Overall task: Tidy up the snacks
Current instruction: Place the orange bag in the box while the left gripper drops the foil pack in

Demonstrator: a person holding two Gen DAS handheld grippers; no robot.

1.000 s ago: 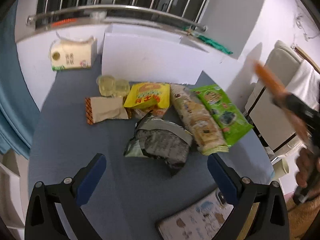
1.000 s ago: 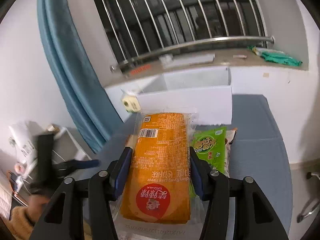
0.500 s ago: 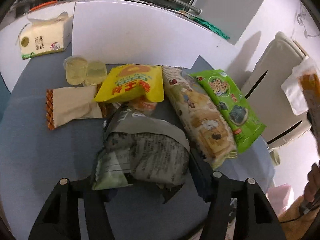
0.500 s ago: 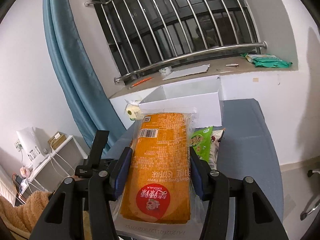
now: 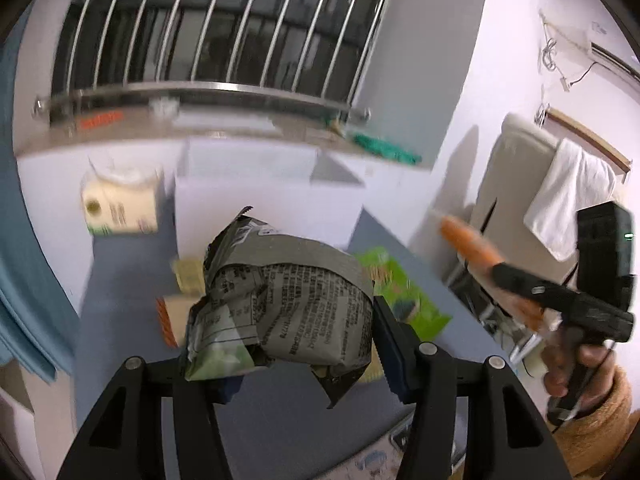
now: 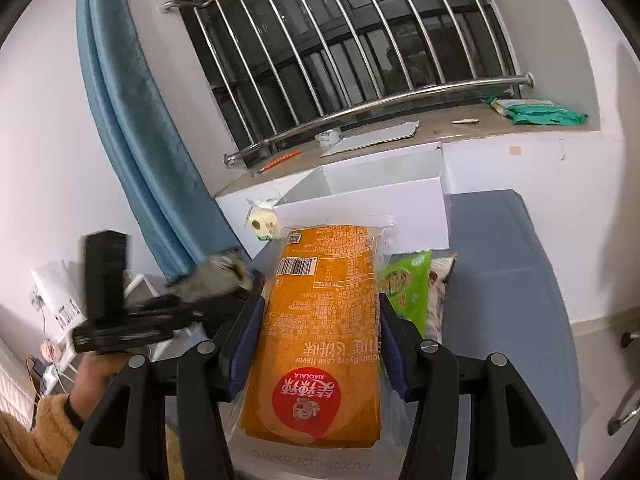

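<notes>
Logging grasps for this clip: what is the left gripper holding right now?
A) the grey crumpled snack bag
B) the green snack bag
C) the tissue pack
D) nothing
A: the left gripper has its fingers closed on the grey crumpled snack bag, lifted above the blue table.

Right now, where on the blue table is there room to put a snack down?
Bare patches: the near blue table in front of the pile, and the strip right of the white box. It is crowded around the green bag, just before the box.
</notes>
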